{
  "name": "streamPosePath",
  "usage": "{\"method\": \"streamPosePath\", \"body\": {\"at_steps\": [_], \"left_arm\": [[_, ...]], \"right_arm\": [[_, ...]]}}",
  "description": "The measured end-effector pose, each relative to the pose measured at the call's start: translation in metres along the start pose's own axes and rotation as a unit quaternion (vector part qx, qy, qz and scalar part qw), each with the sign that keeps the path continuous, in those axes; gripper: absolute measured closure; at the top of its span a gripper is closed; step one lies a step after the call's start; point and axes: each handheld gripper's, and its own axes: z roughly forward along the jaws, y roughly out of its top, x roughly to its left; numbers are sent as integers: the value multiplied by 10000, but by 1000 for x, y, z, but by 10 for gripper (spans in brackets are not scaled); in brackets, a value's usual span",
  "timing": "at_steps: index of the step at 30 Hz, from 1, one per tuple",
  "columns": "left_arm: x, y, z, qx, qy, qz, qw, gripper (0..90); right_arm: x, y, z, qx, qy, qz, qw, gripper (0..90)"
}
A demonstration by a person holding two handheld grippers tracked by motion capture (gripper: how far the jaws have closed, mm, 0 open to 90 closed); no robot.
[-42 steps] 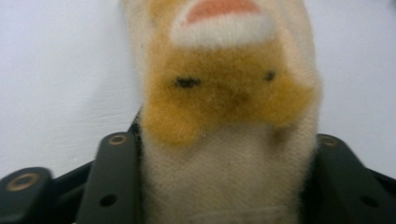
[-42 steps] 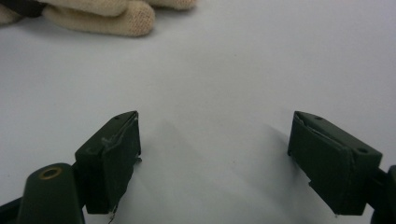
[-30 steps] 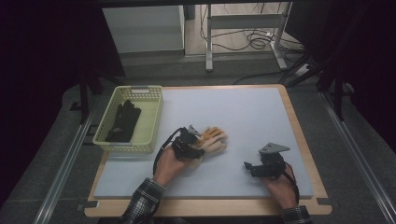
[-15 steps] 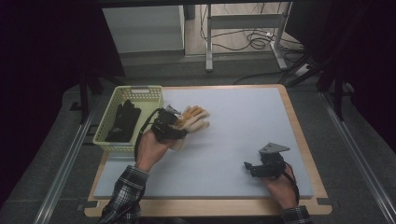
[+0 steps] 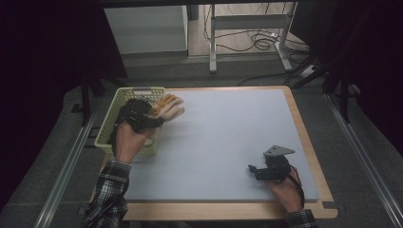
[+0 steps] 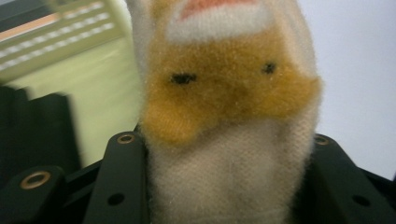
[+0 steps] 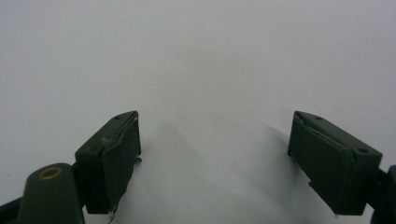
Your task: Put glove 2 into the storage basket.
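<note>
Item: plush toy, tan and cream, with stitched dark eyes and a fuzzy nap seen close in the left gripper view.

Change: a second ago the toy was near the middle of the front half of the table, in the left hand-held gripper; half a second ago it was beside the basket; it is now held over the near right corner of the basket, above the rim. The grip is unchanged: the jaws are clenched on the toy's pale lower body, one on each side of it.

Bearing on the work: the carry looks nearly complete. Judged remaining: move the toy a little farther over the basket's opening, then release.

Basket contents: a dark object, lying along the floor of the basket; its kind cannot be told.

Right hand-held gripper: rests at the near right of the table, same place as before, jaws released and wide apart with nothing between them.

Surface: table with a pale grey-white top and a wooden border.

Room: dim; dark drapes at both sides, grey floor, metal rails along the table, a pale cabinet and a metal frame with loose cables behind.
</note>
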Motion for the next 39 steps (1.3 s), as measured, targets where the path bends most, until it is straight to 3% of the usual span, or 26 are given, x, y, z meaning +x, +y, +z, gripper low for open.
{"method": "streamPosePath", "body": {"at_steps": [6,12,20,22,25,29,31,33,34,36,39], "left_arm": [[38,-9,3,8,353,-444,9984,536],[65,-15,18,214,673,-669,9953,534],[68,-19,58,651,636,-650,9937,527],[65,-15,67,888,722,-519,9921,524],[61,-9,74,901,544,-535,9930,518],[59,-5,90,1298,481,-489,9892,491],[61,-6,97,1470,305,-518,9873,442],[61,-7,100,1636,255,-479,9850,315],[63,-8,100,1707,256,-618,9830,278],[66,-9,96,1729,166,-691,9824,127],[66,-7,83,1675,244,-563,9840,62]], "right_arm": [[0,0,0,-1,0,-1,10000,167],[0,0,0,3,-1,2,10000,167],[0,0,0,-2,1,2,10000,167],[0,0,0,-4,0,0,10000,167],[0,0,0,-4,1,2,10000,168],[0,0,0,-4,1,4,10000,168],[0,0,0,-5,1,4,10000,167],[0,0,0,-5,1,1,10000,168],[0,0,0,-4,0,5,10000,168],[0,0,0,-2,0,2,10000,167],[0,0,0,-3,2,3,10000,168]]}}
